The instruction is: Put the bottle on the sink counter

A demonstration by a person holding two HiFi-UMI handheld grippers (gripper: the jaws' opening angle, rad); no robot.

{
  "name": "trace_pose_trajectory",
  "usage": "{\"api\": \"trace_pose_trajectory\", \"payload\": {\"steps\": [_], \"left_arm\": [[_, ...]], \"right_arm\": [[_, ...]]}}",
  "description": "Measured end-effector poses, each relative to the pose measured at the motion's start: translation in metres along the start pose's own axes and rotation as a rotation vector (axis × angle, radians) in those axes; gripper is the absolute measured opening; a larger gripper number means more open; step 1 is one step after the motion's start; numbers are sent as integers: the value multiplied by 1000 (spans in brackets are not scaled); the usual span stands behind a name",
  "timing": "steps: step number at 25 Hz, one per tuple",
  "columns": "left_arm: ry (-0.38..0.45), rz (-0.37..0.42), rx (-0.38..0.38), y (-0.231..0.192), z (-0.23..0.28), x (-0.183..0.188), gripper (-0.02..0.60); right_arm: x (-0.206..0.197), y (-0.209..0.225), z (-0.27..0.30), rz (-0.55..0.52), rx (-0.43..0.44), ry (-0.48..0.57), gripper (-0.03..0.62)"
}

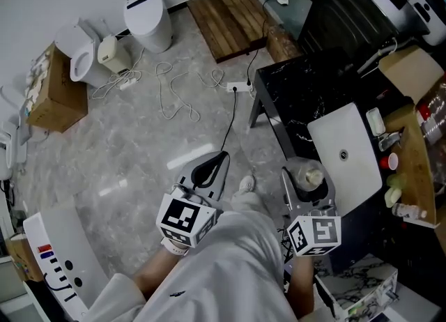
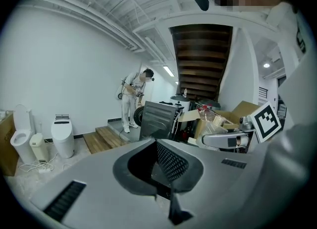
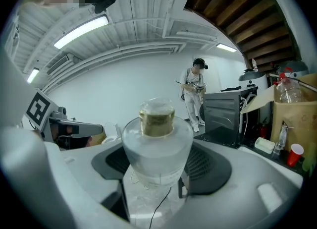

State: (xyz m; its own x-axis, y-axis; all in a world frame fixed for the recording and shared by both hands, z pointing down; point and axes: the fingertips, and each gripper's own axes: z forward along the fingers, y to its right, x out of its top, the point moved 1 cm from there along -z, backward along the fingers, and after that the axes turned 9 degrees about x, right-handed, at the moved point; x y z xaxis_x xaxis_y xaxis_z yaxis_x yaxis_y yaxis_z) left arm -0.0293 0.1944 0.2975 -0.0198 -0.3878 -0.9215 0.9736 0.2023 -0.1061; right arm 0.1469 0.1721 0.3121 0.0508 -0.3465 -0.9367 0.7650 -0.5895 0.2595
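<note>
Since the right gripper (image 3: 157,171) alone pinches the smooth bottle (image 3: 157,141) in wide-spread jaws, the left gripper (image 2: 161,166) closed and empty, it could slip free.

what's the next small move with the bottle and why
Probably carry the clear gold-capped bottle forward and right toward the black counter beside the white sink: the right gripper grips it over the floor, short of the counter.

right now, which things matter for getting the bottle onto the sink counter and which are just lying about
For the job: bottle, held in the right gripper; sink; black counter around it.
Lying about: toilet, power strip, cardboard box, wooden steps, red cup.
</note>
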Motion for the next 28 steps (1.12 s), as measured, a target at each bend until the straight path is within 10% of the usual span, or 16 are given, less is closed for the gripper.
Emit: {"api": "trace_pose_trajectory", "payload": {"steps": [28], "left_arm": [[-43, -9, 25, -15, 129, 31, 6]], "right_arm": [[28, 82, 102, 33, 59, -23, 342]]}}
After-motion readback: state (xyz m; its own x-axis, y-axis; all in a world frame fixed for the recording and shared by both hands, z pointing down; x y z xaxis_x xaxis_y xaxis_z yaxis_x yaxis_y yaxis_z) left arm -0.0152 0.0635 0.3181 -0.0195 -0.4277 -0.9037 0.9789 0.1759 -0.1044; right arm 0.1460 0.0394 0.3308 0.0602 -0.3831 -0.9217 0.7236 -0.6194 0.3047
